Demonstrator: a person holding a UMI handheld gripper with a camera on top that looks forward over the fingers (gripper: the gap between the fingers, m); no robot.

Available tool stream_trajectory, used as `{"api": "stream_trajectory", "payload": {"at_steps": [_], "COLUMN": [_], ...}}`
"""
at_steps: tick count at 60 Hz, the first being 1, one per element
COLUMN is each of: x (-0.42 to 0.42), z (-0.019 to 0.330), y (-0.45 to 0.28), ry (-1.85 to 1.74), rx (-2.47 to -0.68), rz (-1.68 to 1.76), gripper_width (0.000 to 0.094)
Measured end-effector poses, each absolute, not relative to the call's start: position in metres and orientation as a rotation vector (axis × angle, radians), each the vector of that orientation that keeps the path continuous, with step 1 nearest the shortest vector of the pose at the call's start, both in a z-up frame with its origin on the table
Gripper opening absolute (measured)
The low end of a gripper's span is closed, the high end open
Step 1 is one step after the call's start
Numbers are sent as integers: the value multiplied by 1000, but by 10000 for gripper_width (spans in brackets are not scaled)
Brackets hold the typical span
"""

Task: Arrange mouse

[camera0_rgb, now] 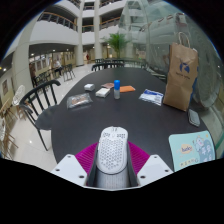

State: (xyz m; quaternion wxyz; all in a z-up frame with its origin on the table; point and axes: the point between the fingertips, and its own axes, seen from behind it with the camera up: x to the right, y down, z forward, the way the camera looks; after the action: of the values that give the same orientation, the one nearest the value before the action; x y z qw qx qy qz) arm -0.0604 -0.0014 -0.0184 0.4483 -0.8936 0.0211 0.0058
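Over on the left a black chair (38, 100) stands at the rim of the round dark table (70, 125), with more chairs (62, 72) lined up behind it in a bright, tall hall. Moving in across the tabletop, a flat clear packet (78, 101) lies well beyond the fingers, and just past it sit a small white box (89, 87) and another pale box (104, 91) close together. Next comes a little blue bottle (117, 88), standing upright, with an orange-brown object (126, 90) lying right beside it. And here in the middle, close up, is the mouse (113, 149): white, its shell full of small holes, sitting between the two pink pads (84, 158) of the gripper (113, 160). The pads sit right against its left and right flanks (no gap shows on either side), so the gripper is clamped on the mouse, which points away toward the centre of the table; whether it rests on the tabletop or is lifted off it cannot be told from this view. Carrying on to the right, a blue-and-white packet (151, 97) lies flat near the far side, and a brown paper bag (181, 77) stands upright beyond it, a blue mark on its front. Nearer the edge there is a dark phone (194, 117) lying flat, and closest of all a pale blue card (191, 146) with a cartoon print. A potted palm (118, 42) rises in the hall behind the table.
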Motion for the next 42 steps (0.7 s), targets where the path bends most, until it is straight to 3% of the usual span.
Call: {"api": "stream_trajectory", "payload": {"at_steps": [4, 9, 19, 24, 28, 32, 38, 42], "x": [-61, -65, -10, 62, 123, 172, 204, 209], "z": [-18, -9, 92, 119, 105, 64, 5, -11], "y": [-2, -7, -33, -57, -75, -95, -116, -115], "ry": [41, 27, 22, 100, 190, 261, 313, 299], "rx": [-2208, -2195, -2018, -1981, -2018, -2087, -2204, -2234], "rz": [42, 99, 45, -48, -139, -176, -164, -128], "gripper_width": [420, 395, 394, 393, 391, 392, 391, 397]}}
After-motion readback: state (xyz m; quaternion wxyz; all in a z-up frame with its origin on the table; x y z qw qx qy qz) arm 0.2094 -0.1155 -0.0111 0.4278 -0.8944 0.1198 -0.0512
